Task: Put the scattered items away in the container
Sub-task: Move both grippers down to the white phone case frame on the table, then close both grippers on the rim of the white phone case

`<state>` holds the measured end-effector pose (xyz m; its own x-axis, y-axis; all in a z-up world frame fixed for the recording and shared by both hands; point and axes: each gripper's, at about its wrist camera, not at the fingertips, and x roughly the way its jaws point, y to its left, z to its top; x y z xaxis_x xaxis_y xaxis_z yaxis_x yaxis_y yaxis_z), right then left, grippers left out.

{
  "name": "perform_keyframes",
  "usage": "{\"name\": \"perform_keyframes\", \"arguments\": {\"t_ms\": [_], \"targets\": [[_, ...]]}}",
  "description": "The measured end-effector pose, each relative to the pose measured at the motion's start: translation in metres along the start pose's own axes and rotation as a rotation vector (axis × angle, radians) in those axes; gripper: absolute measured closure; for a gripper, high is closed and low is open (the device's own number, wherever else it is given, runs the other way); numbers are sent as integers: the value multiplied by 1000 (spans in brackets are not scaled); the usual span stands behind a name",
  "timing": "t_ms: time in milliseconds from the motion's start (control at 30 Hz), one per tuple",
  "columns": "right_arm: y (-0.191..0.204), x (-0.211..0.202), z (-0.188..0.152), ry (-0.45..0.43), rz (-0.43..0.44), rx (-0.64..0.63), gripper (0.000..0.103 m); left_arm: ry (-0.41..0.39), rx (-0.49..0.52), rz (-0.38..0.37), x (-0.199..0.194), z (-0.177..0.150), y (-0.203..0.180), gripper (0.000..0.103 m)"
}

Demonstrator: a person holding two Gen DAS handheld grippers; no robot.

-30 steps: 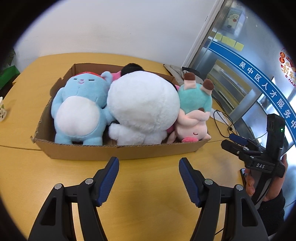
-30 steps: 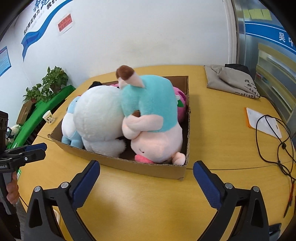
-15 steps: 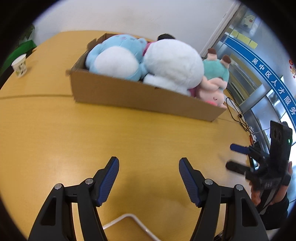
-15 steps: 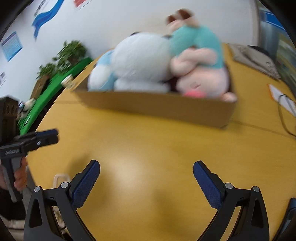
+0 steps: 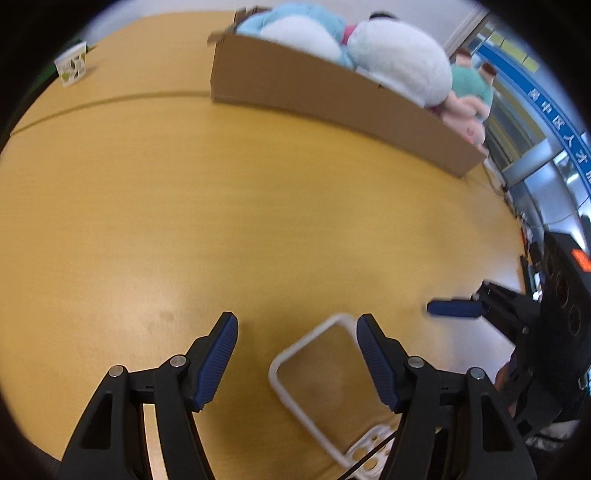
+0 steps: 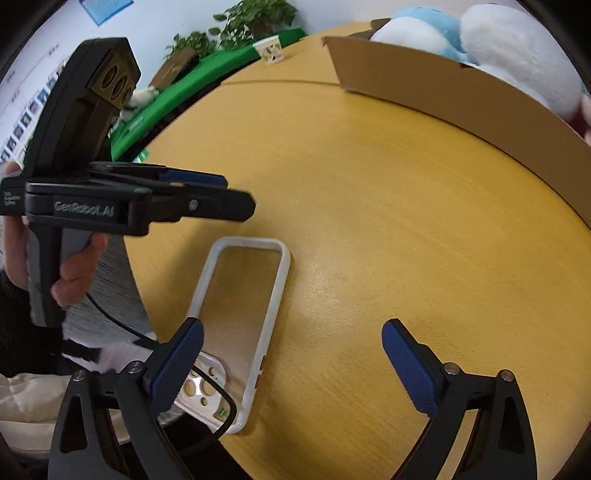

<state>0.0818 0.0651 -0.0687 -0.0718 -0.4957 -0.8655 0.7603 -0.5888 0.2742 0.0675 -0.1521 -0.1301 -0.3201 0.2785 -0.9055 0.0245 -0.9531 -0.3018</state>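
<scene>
A cardboard box (image 5: 332, 92) full of plush toys stands at the far side of the yellow table; it also shows in the right wrist view (image 6: 461, 96). In it lie a blue plush (image 5: 295, 33), a big white plush (image 5: 402, 62) and a teal and pink plush (image 5: 469, 99). My left gripper (image 5: 297, 354) is open and empty, low over the near table edge. My right gripper (image 6: 291, 365) is open and empty, also near the edge. A clear phone case (image 6: 243, 314) lies on the table below both grippers, also seen in the left wrist view (image 5: 317, 376).
A paper cup (image 5: 72, 68) stands at the far left of the table, also in the right wrist view (image 6: 269, 50). Green plants (image 6: 236, 22) stand beyond the table. The other gripper shows at the right (image 5: 454, 308) and at the left (image 6: 207, 192).
Both grippers have pulled back from the box toward the near table edge and tilted down. The phone case has come into view under them. Both stay open.
</scene>
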Motion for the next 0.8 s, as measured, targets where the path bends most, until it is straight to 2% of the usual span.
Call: {"name": "perform_keyframes", "arguments": {"t_ms": [33,167,233,300,467,567,600,800], "targets": [[1,4,0,10,-17,-2,11,19,0,2,4,-3,0,66],[5,10,-3,21,-57,-16,23,26,20,18,6,-11,-5,78],[8,11,-3,20,-79,-39,30,32,41,54,7,-11,-10,89],[10,11,-3,18,-104,-62,44,36,43,62,8,-10,-12,89],[5,5,-7,8,-65,-53,65,44,55,80,11,-5,-18,90],[6,1,-10,2,-52,-59,87,34,54,63,9,-1,-22,91],[6,0,-11,0,-53,-60,91,26,58,55,7,1,-24,91],[-7,-9,-16,-23,-44,3,96,-5,95,32,4,17,-39,91]]}}
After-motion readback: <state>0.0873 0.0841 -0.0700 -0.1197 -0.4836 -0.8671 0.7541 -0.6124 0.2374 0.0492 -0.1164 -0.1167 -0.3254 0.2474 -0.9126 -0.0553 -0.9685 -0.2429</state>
